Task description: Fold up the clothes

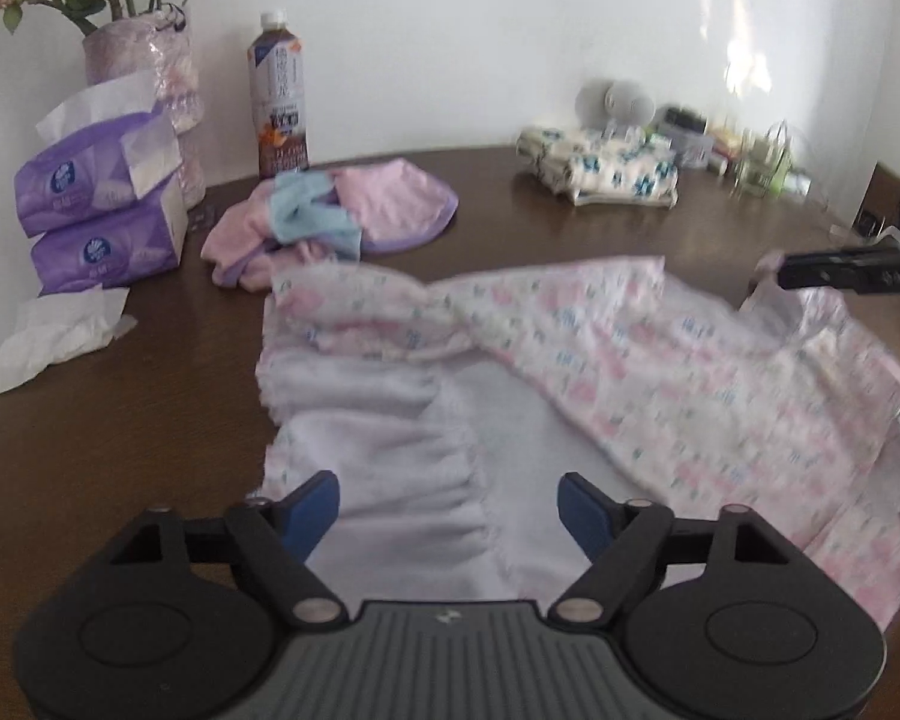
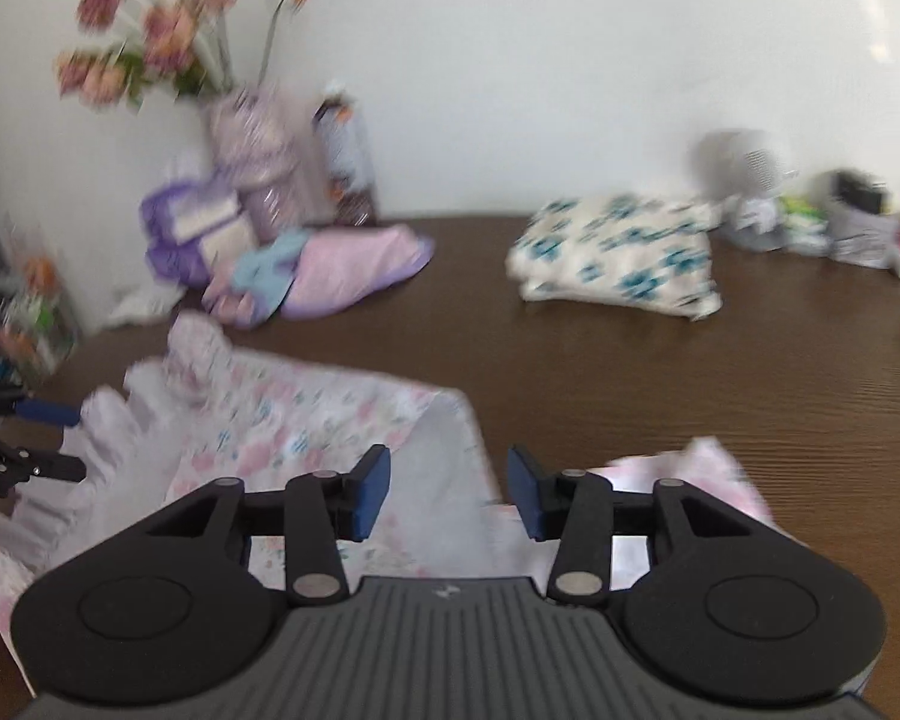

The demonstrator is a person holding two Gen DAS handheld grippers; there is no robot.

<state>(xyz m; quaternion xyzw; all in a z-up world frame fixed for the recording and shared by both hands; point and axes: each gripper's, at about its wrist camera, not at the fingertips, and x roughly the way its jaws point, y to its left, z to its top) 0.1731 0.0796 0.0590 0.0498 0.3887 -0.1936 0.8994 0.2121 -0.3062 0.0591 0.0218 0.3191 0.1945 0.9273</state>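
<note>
A pink floral garment [image 1: 678, 372] with a white lining and a ruffled hem lies spread and partly turned over on the brown table [image 1: 120, 450]. My left gripper [image 1: 448, 510] is open just above the white ruffled part, with nothing between its blue pads. At the right edge of the left wrist view, my right gripper [image 1: 810, 276] hovers beside a raised corner of the cloth. In the right wrist view the right gripper [image 2: 448, 492] is open over the garment [image 2: 282, 420], and the left gripper [image 2: 60, 441] shows at the ruffled hem on the left.
A folded white garment with blue flowers [image 1: 606, 171] lies at the back right. A pile of pink and blue clothes [image 1: 342, 216] sits at the back left, near purple tissue packs [image 1: 96, 204], a bottle [image 1: 277, 96], a flower vase [image 1: 150, 60] and a loose tissue [image 1: 60, 336].
</note>
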